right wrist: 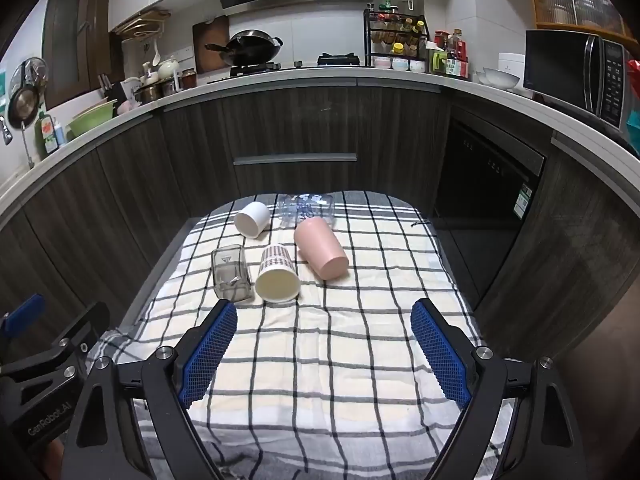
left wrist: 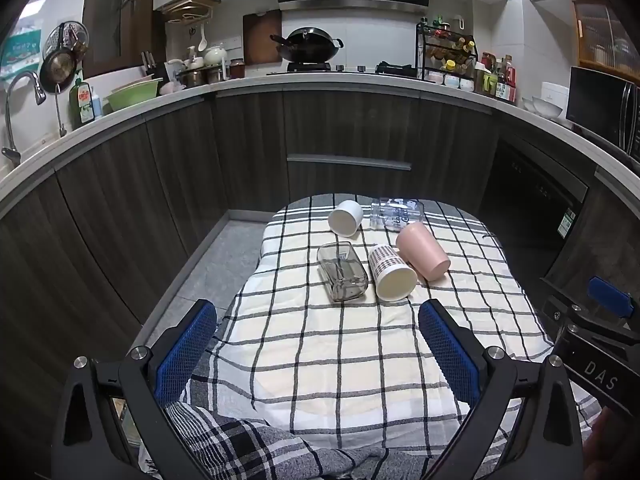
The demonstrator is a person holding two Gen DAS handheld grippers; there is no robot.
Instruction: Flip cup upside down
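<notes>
Several cups lie on their sides on a checked cloth (left wrist: 340,352) (right wrist: 340,360): a plaid cup (left wrist: 392,274) (right wrist: 277,276) with its mouth towards me, a pink cup (left wrist: 424,254) (right wrist: 322,254), a white cup (left wrist: 346,218) (right wrist: 252,219), a clear square cup (left wrist: 342,272) (right wrist: 231,276) and a clear printed glass (left wrist: 396,214) (right wrist: 306,208). My left gripper (left wrist: 318,316) is open and empty, short of the cups. My right gripper (right wrist: 323,314) is open and empty, just before the plaid cup. The right gripper also shows at the right edge of the left wrist view (left wrist: 600,320).
The cloth covers a small table standing before dark kitchen cabinets (left wrist: 348,140) (right wrist: 296,132). A counter runs behind with a wok (left wrist: 308,46), a spice rack (left wrist: 448,52) and a microwave (right wrist: 576,72). Grey floor (left wrist: 208,272) lies left of the table.
</notes>
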